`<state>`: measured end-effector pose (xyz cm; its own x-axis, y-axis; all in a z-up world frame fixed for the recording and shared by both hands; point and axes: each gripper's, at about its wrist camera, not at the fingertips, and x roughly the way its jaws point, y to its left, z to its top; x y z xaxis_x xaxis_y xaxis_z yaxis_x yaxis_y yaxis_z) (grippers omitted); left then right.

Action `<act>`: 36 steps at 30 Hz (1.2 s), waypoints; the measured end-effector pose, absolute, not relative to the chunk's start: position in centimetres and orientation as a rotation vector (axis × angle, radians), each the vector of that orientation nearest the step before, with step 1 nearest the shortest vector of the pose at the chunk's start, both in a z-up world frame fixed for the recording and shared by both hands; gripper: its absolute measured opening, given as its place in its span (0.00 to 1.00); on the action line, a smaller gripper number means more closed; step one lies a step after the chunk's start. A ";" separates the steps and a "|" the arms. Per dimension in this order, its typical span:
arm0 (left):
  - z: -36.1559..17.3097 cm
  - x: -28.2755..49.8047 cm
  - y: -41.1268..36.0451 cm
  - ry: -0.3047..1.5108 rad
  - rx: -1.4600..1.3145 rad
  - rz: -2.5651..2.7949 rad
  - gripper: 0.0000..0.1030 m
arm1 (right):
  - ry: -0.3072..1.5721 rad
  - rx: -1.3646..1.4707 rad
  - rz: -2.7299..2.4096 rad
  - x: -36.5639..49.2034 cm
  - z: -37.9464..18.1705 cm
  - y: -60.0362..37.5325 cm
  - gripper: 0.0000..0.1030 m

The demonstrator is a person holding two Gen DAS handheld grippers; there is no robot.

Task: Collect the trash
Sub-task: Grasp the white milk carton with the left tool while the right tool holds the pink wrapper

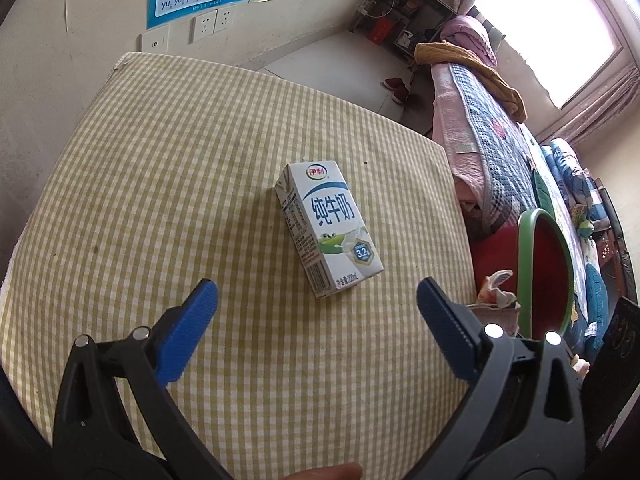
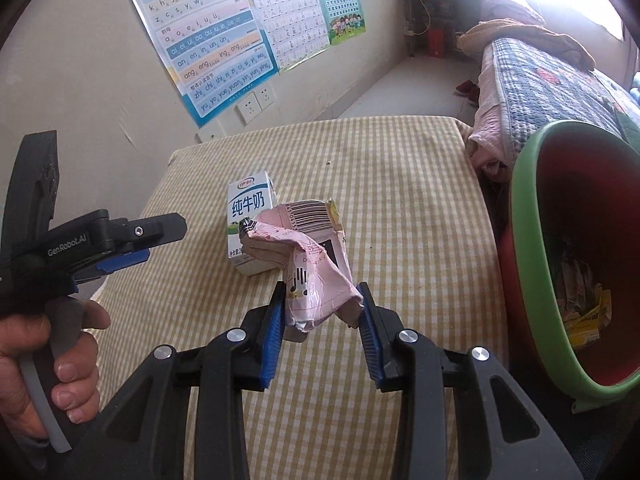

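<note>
Trash on the checked table, one piece in your grip

Your right gripper (image 2: 322, 312) is clenched on a crumpled pink wrapper (image 2: 316, 264), held above the checked tablecloth (image 2: 400, 184). A white milk carton (image 1: 329, 229) lies flat on the cloth, just ahead of your left gripper (image 1: 317, 304), whose jaws are spread wide and grasp nothing. A green-rimmed red bin (image 2: 532, 240) sits at the table's right edge with scraps inside.

Milk carton (image 2: 251, 227) partly behind crumpled pink wrapper (image 2: 316, 268); bin (image 2: 532, 264) edge-cropped.
</note>
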<state>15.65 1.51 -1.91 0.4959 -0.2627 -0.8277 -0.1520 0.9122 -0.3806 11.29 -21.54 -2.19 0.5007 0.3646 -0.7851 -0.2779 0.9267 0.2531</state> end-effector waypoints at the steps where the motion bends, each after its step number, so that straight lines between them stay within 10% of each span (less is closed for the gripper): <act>1: -2.2 16.1 1.1 1.066 -0.435 -0.073 0.94 | 0.965 0.108 0.381 11.4 -2.1 -22.1 0.33; 13: -6.0 21.2 -3.0 1.181 -0.326 0.042 0.94 | 0.945 0.209 0.328 11.7 -2.6 -25.9 0.33; 21: -8.0 22.6 -3.8 1.239 -0.272 0.104 0.62 | 0.945 0.218 0.353 11.9 -3.3 -26.0 0.33; 36: -5.5 20.8 -3.5 1.200 -0.253 0.054 0.51 | 0.904 0.214 0.366 11.2 -2.2 -26.2 0.33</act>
